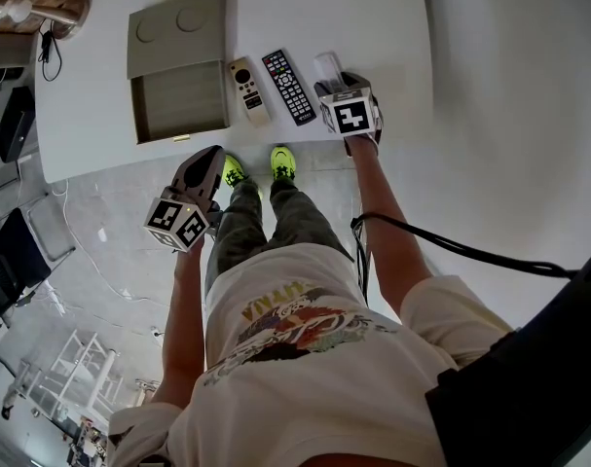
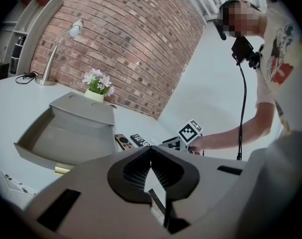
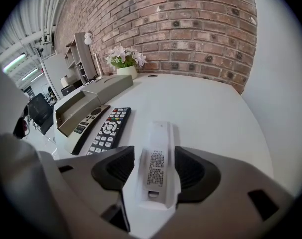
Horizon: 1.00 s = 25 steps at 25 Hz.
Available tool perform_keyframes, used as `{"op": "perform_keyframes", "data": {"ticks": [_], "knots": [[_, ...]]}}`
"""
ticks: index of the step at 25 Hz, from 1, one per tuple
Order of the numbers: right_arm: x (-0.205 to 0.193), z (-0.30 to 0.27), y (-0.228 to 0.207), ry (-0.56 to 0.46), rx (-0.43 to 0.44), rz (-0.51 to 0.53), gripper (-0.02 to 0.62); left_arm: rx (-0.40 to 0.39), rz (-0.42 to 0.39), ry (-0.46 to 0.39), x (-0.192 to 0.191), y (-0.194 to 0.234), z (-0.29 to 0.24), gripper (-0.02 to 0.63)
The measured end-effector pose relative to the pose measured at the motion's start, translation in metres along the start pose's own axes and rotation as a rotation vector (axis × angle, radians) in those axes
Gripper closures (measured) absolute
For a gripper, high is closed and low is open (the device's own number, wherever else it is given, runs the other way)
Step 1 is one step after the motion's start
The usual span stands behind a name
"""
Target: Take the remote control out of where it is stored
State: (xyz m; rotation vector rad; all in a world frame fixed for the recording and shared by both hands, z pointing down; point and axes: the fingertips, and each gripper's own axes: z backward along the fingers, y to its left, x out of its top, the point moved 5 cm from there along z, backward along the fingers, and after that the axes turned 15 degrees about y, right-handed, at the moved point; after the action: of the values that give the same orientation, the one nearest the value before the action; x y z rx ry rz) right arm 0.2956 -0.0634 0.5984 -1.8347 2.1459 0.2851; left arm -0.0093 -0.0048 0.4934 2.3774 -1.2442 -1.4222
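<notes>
White counter (image 1: 392, 27) below a brick wall (image 3: 190, 24), seen from head and claw cameras. At the upper left of the head view stands the grey storage box (image 1: 178, 66), its tray pulled open and, as far as we can see, bare. Right of it, side by side on the counter, lie a beige remote (image 1: 247, 89) and a black remote (image 1: 289, 86).

The white remote (image 3: 158, 156) lies label side up at the lower centre of the right gripper view, flat on the counter between the pads of the right claw (image 3: 154, 153). We read this claw as spread wide, with a gap at each pad. The remote's long axis runs straight along the claw's pointing line, toward the wall.

The left claw (image 2: 151, 148) is closed and empty; it hangs off the counter's near edge, well apart. We judge the right hand much the nearer for any regrasp.
</notes>
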Motion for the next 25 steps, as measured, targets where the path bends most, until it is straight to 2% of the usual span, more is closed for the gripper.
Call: {"op": "perform_keyframes", "data": {"ticks": [9,17,19,23,25], "knots": [[0.008,0.028,0.005,-0.063,-0.018,0.030,0.360,0.000,-0.017,-0.035,0.013,-0.008,0.006,0.600],[0.018,0.076,0.025,-0.199,-0.010,0.087,0.368,-0.005,-0.043,-0.092,0.029,-0.020,0.011,0.600],[0.017,0.084,0.030,-0.219,0.011,0.094,0.406,-0.008,-0.046,-0.105,0.032,-0.022,0.013,0.600],[0.014,0.097,0.046,-0.215,0.049,0.147,0.564,-0.011,-0.060,-0.129,0.040,-0.027,0.021,0.600],[0.014,0.100,0.053,-0.212,0.073,0.159,0.589,-0.013,-0.074,-0.138,0.044,-0.027,0.026,0.600]]}}
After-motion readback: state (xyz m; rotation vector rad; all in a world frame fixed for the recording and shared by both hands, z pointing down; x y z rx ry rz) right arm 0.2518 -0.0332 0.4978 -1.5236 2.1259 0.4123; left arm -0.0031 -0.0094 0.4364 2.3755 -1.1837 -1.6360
